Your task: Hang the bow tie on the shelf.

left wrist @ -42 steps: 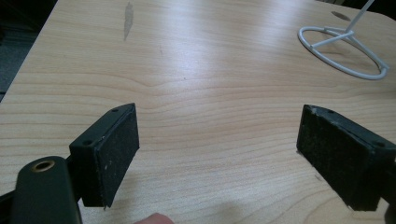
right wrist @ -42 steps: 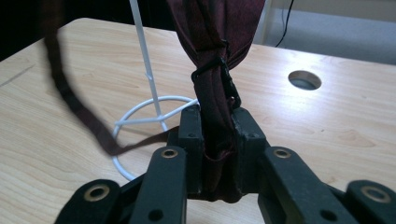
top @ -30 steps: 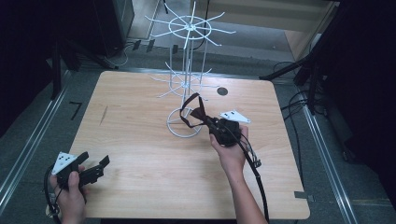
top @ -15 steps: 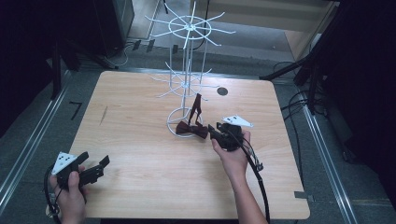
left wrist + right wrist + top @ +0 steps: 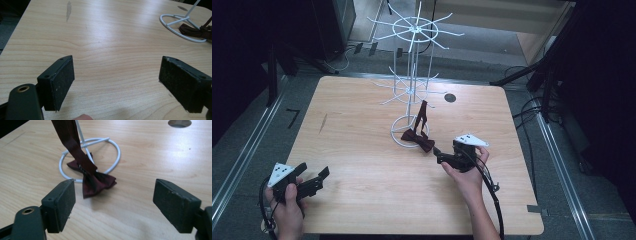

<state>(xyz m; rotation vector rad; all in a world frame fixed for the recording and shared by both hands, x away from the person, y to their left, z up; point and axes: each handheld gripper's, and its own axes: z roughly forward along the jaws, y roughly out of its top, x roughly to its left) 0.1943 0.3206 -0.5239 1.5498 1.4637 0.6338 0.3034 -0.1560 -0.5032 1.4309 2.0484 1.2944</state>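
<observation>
The wooden tabletop (image 5: 362, 150) carries a white wire display rack (image 5: 412, 75). A dark red bow tie (image 5: 418, 140) lies across the rack's base ring, its strap hanging from a lower arm. Both the right hand-held gripper (image 5: 438, 151) and left hand-held gripper (image 5: 323, 175) are empty, jaws spread. Tugging the tie could tip the light rack.

Dark maroon bow tie (image 5: 417, 140) with matching strap. White wire display rack (image 5: 412, 90). Pale wood-grain tabletop (image 5: 362, 130), one grey smudge (image 5: 68, 10) and a dark round hole (image 5: 450, 98). Black gripper pads (image 5: 62, 202), white three-cornered plates (image 5: 470, 140).
</observation>
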